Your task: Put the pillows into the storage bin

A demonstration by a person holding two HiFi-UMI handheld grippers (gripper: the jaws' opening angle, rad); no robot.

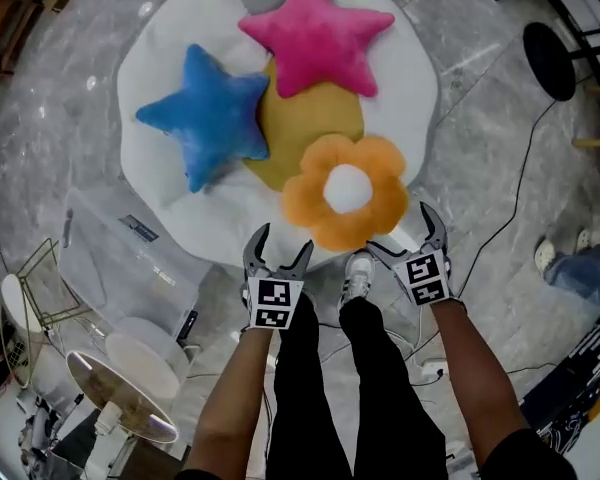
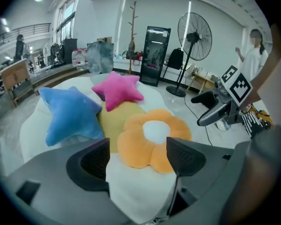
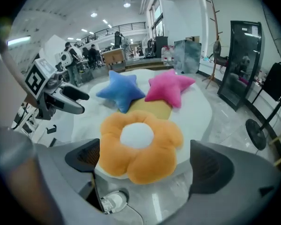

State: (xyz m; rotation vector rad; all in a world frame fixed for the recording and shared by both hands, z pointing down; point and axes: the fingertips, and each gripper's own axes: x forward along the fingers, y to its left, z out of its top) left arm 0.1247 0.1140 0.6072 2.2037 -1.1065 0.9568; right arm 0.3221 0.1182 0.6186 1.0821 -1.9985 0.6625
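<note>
Three pillows lie on a white round floor cushion [image 1: 400, 88] with a yellow middle: a blue star pillow [image 1: 205, 113], a pink star pillow [image 1: 320, 33] and an orange flower pillow [image 1: 345, 193] at the near edge. My left gripper [image 1: 280, 243] hovers open just short of the cushion's near rim, left of the flower. My right gripper [image 1: 405, 230] is open beside the flower's right petals. Neither holds anything. In the left gripper view the flower pillow [image 2: 152, 137] lies ahead between the jaws; in the right gripper view the flower pillow [image 3: 140, 144] fills the gap. A clear plastic storage bin [image 1: 115, 253] stands at the left.
A round white side table [image 1: 130, 373] and a gold wire rack [image 1: 40, 278] stand at lower left. A black stool [image 1: 550, 58] and a floor cable [image 1: 520, 178] are at the right, and another person's feet [image 1: 570, 263]. My own legs [image 1: 350, 388] stand below the grippers.
</note>
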